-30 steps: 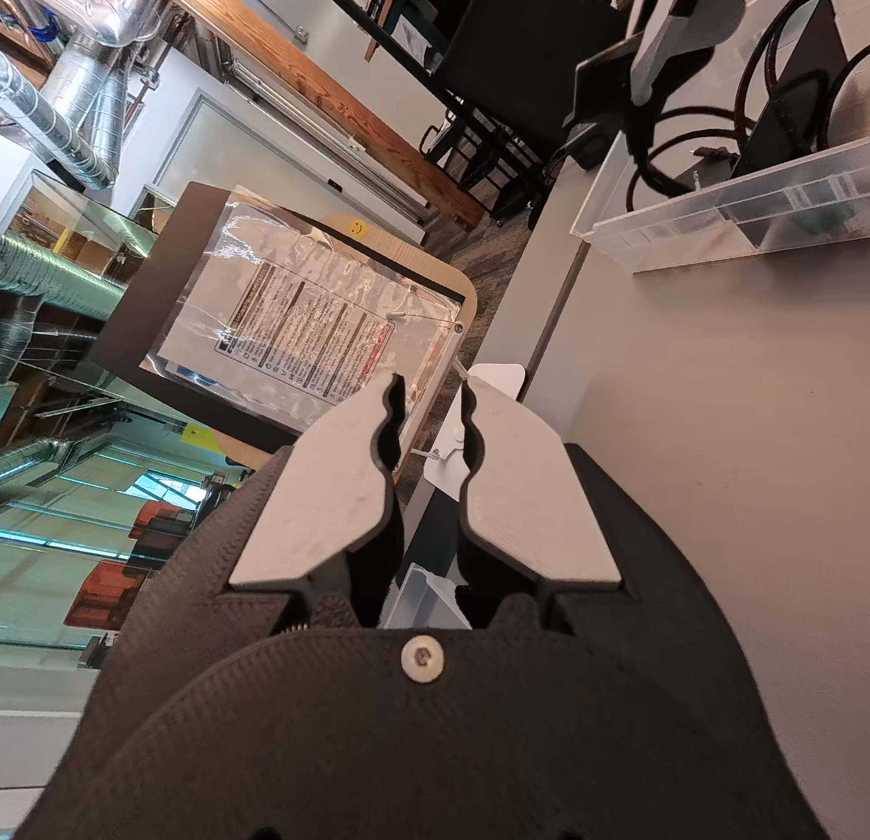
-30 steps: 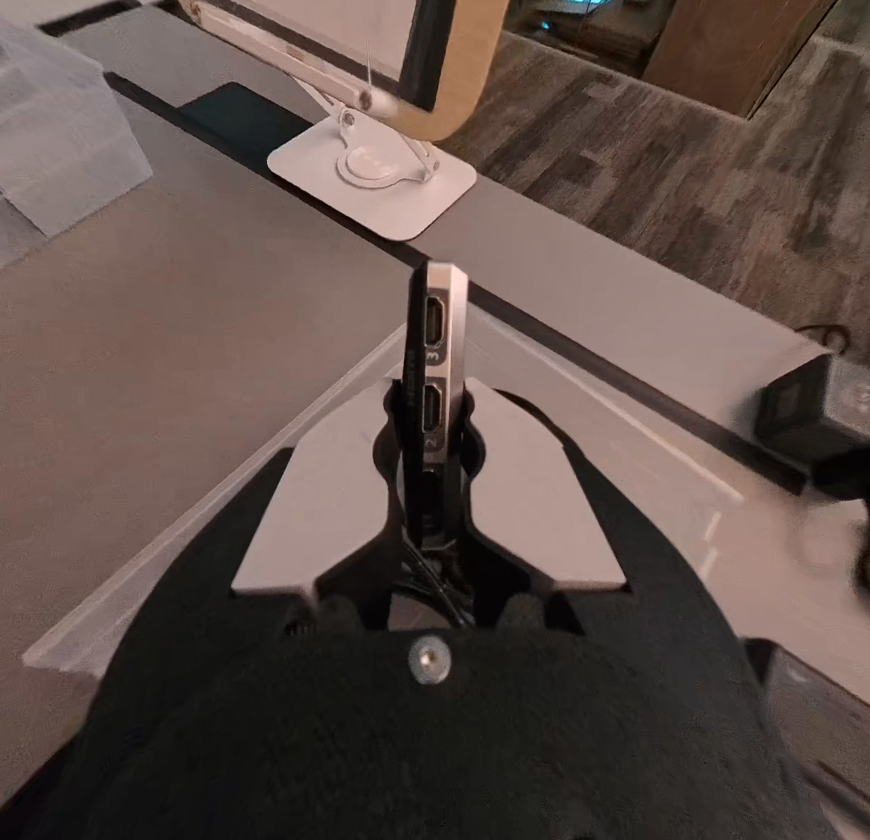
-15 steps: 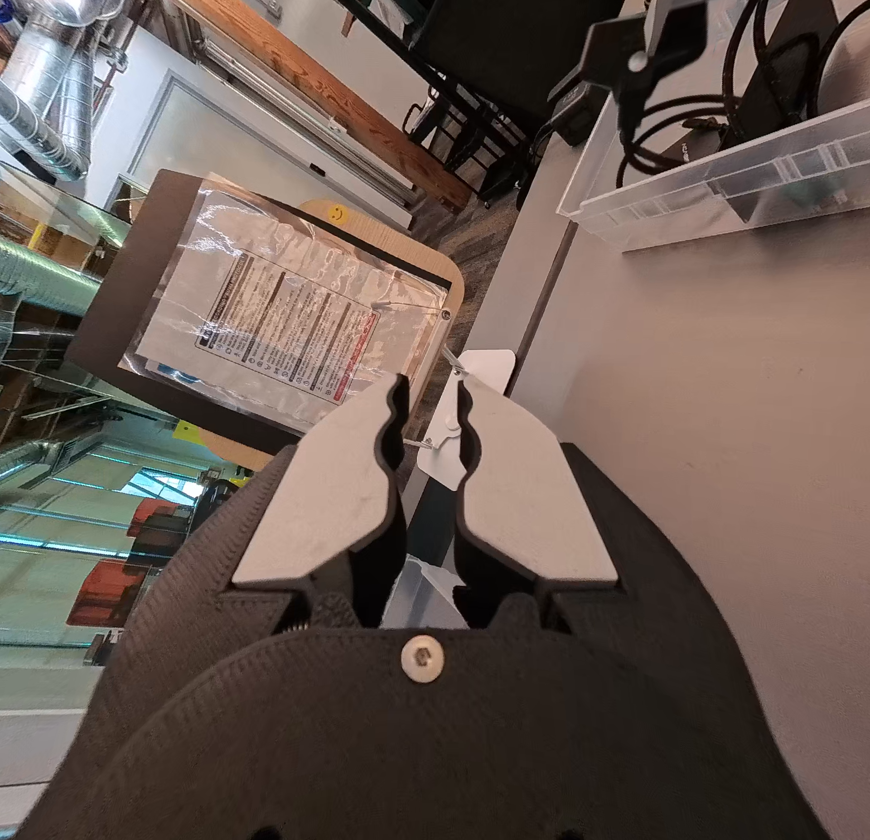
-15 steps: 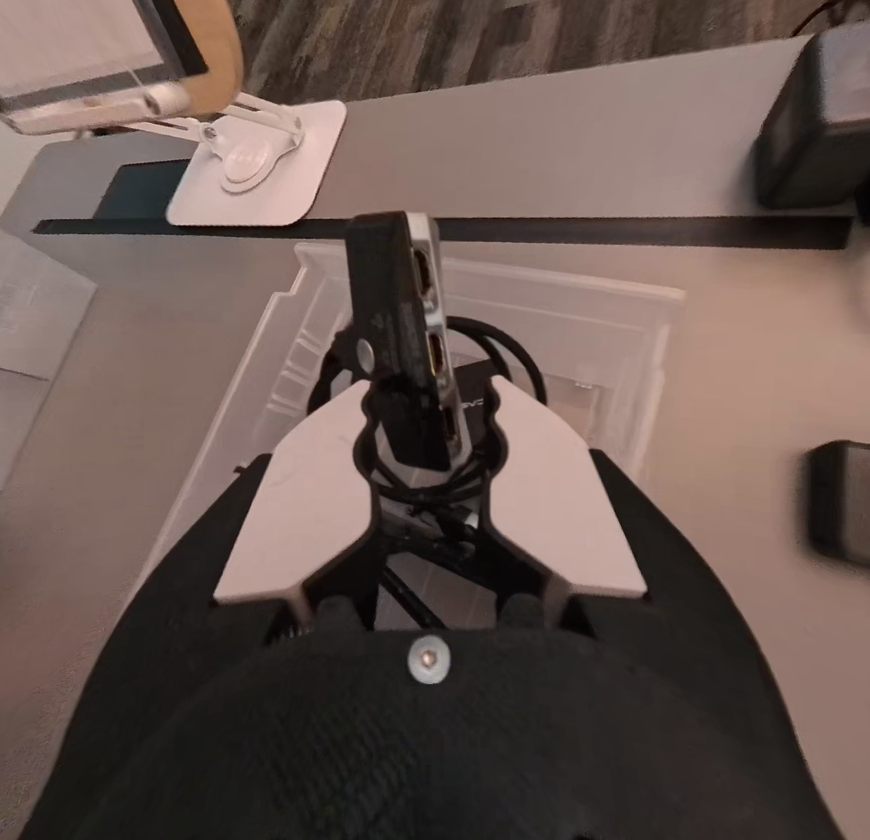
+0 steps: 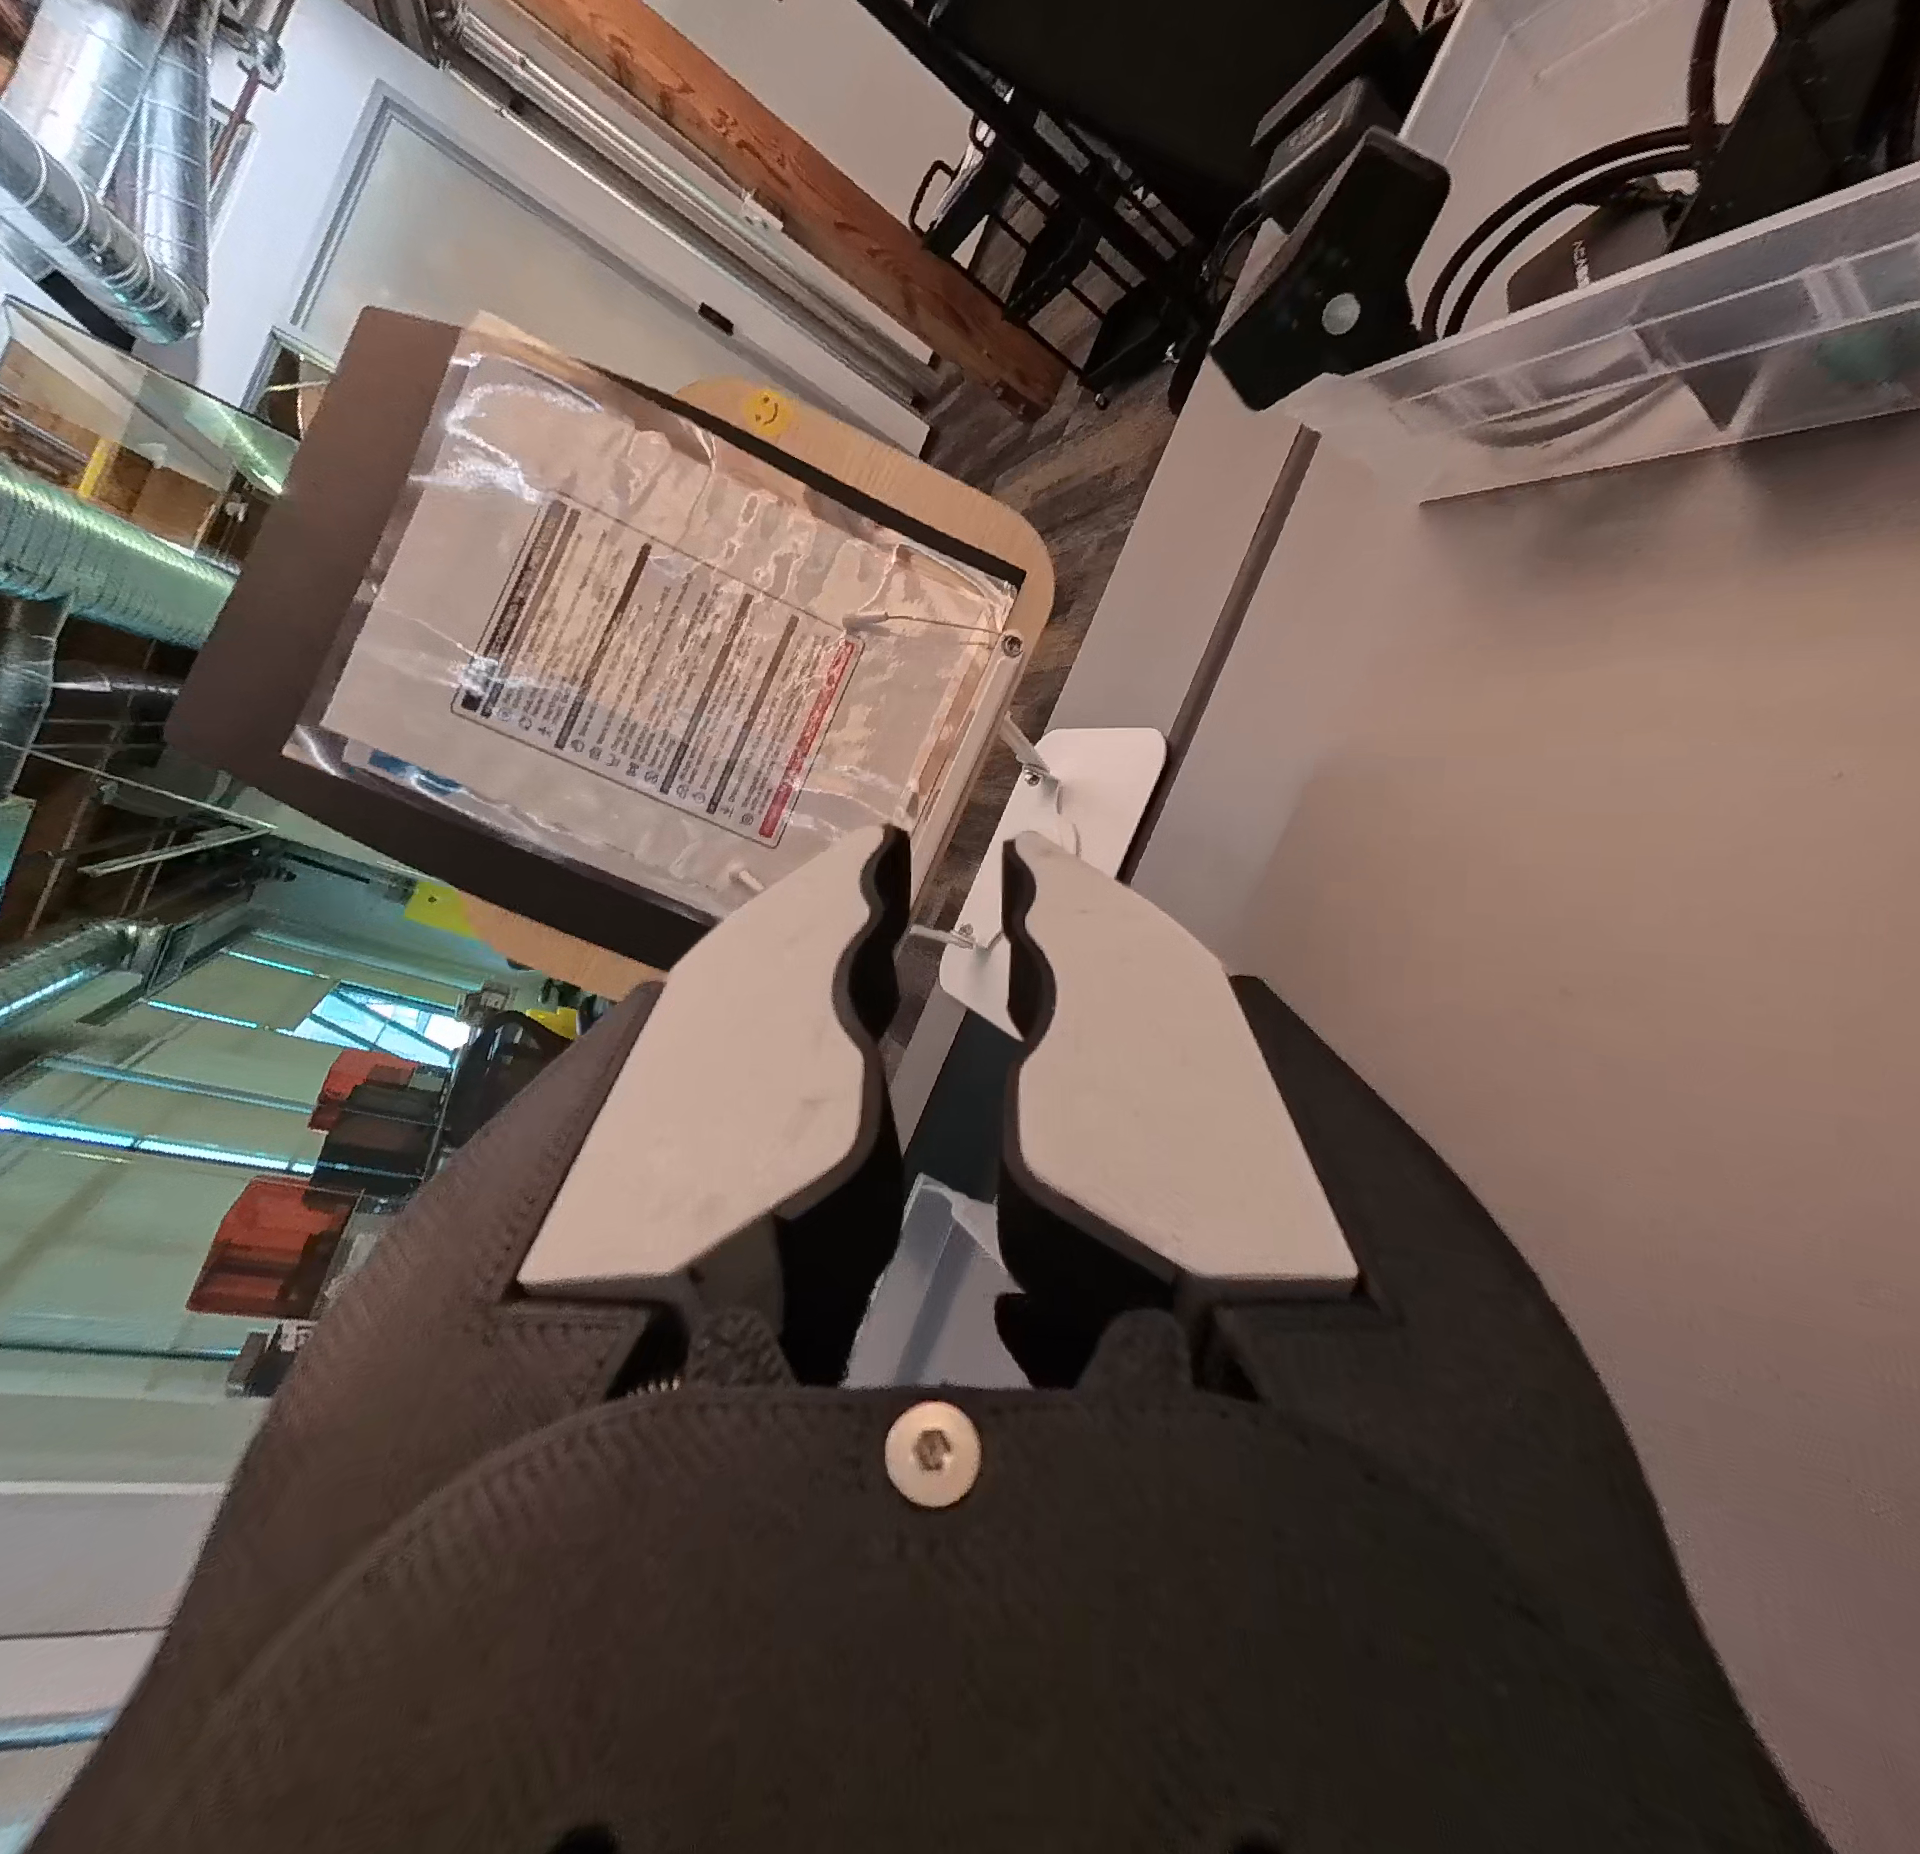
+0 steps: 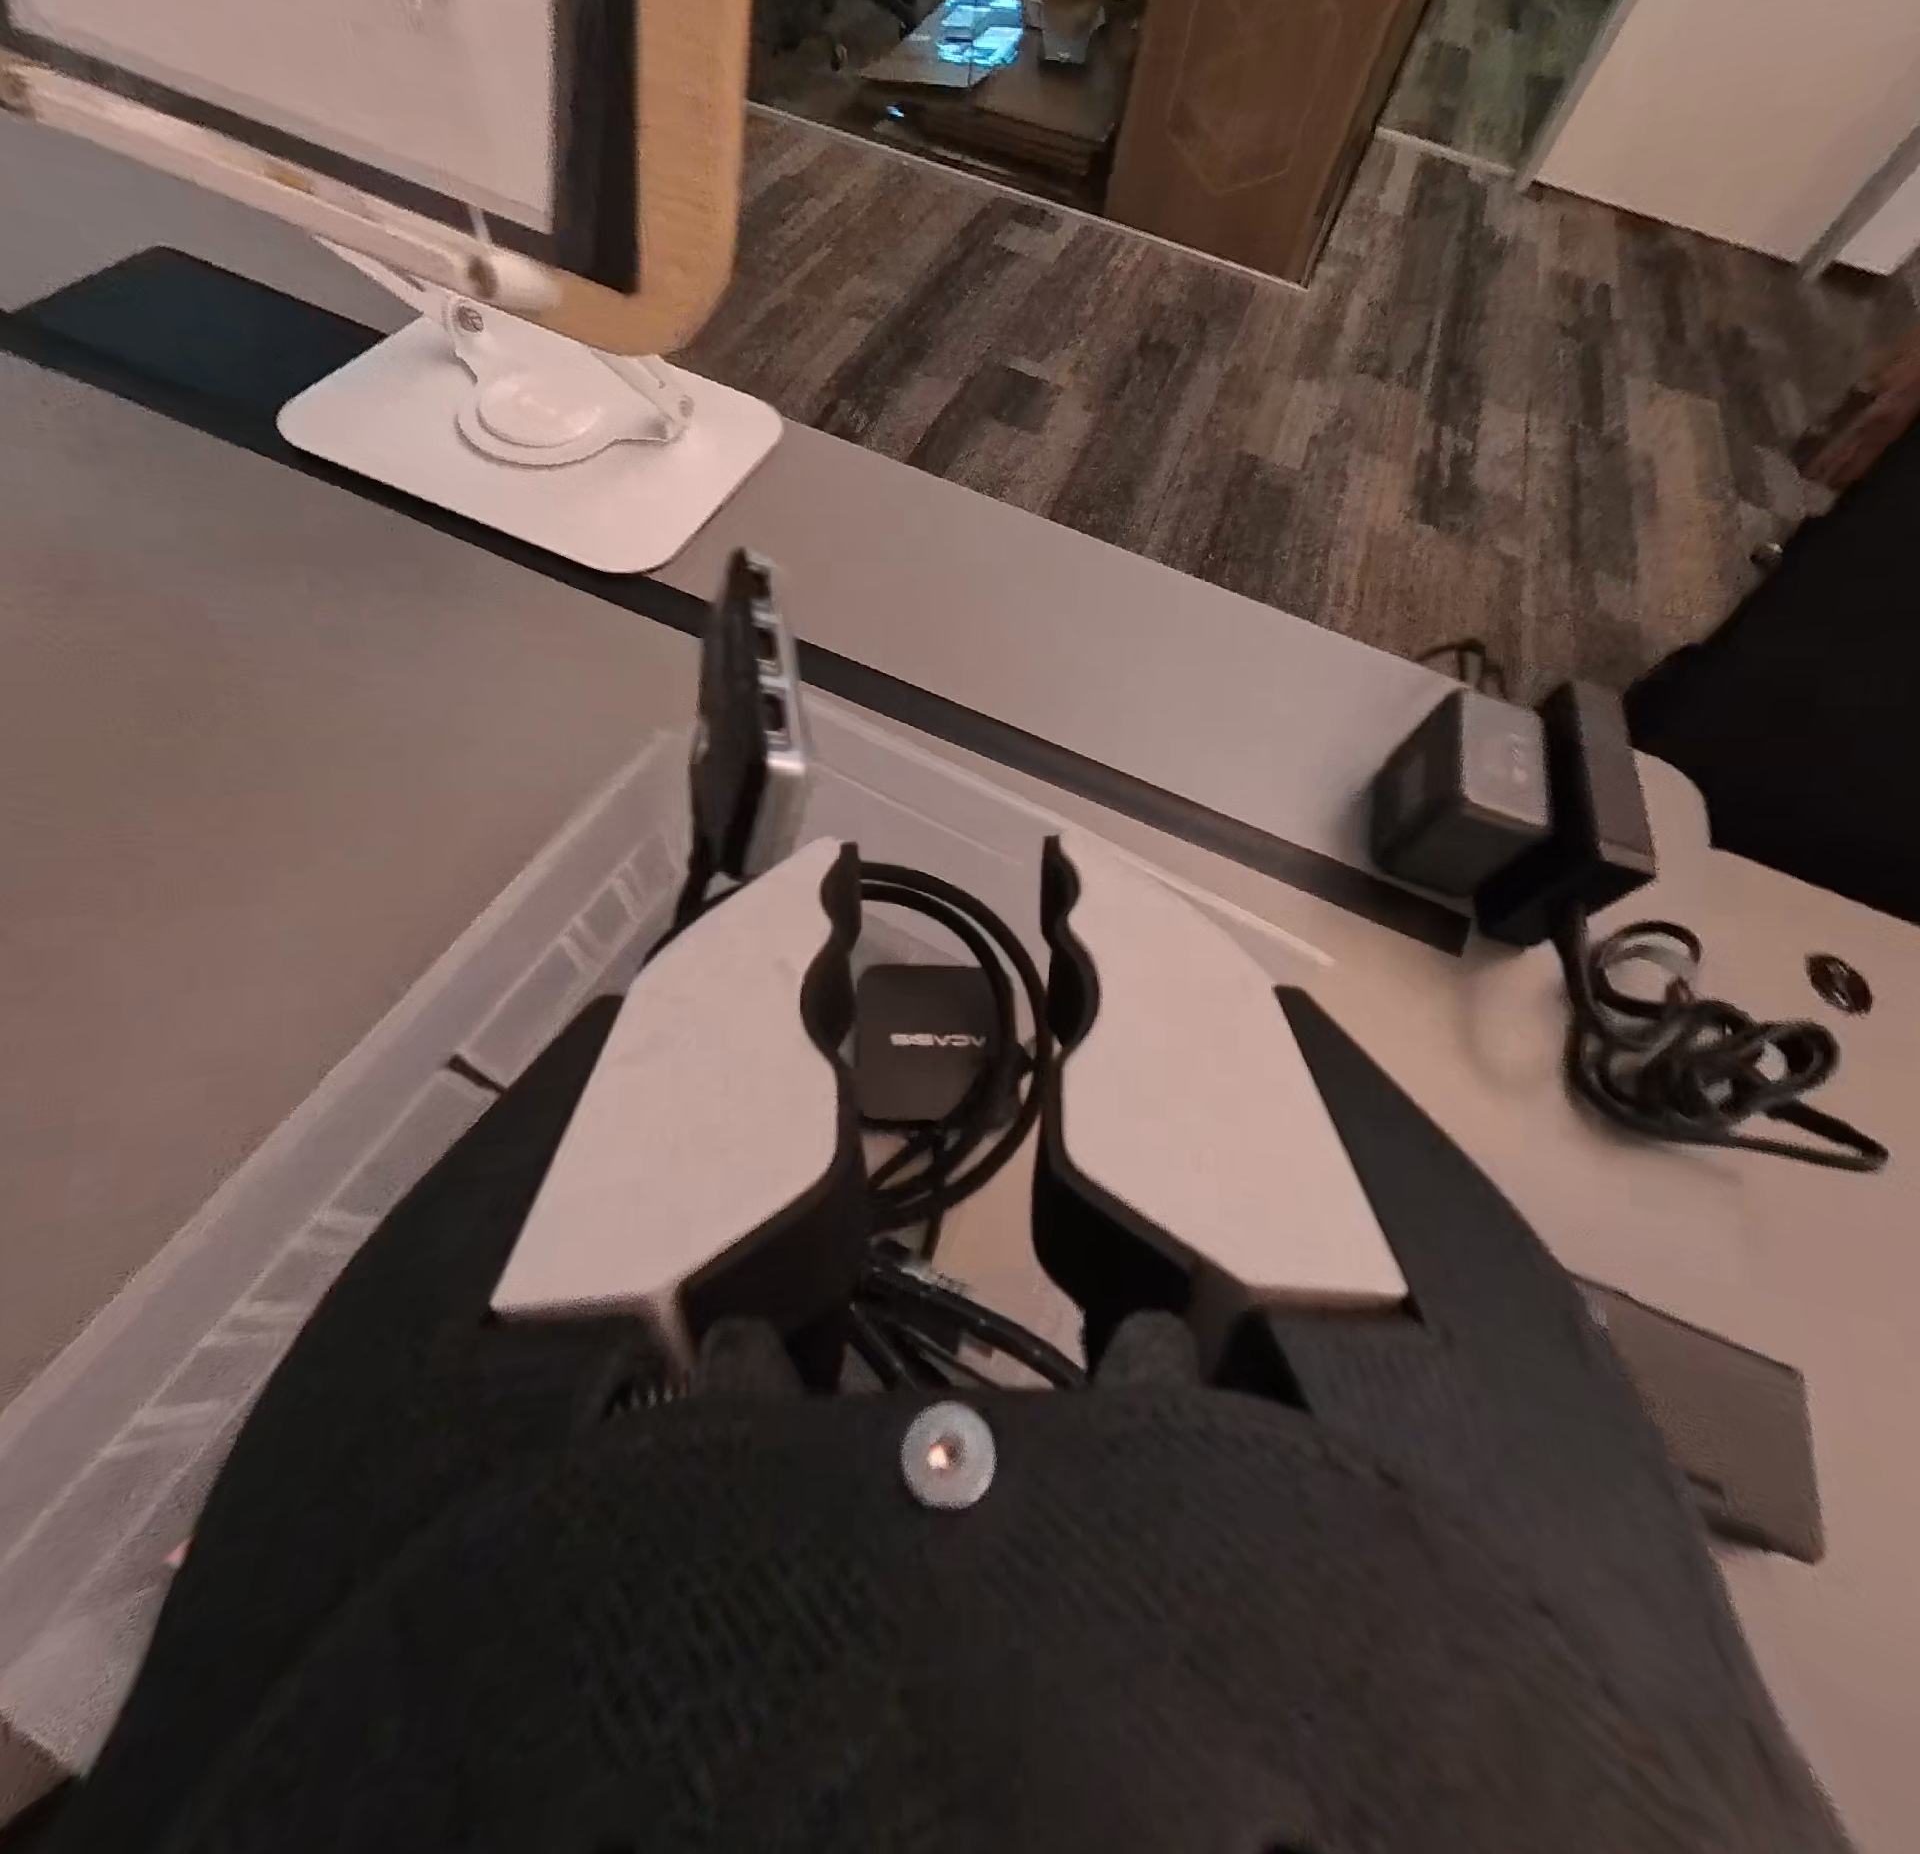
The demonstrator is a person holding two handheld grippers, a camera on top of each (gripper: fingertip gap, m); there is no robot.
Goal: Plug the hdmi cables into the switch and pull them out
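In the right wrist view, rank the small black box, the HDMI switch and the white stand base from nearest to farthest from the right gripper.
1. Small black box: between the right gripper's fingers, in the bin.
2. HDMI switch: just beyond the left finger, upright.
3. White stand base: far left, on the table.

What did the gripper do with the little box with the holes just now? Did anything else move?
The right gripper let go of the switch: its jaws, shut on it a second ago, are now open. The switch now stands on edge against the clear bin's wall, left of the gripper. The left gripper stayed empty, slightly open, barely moving.
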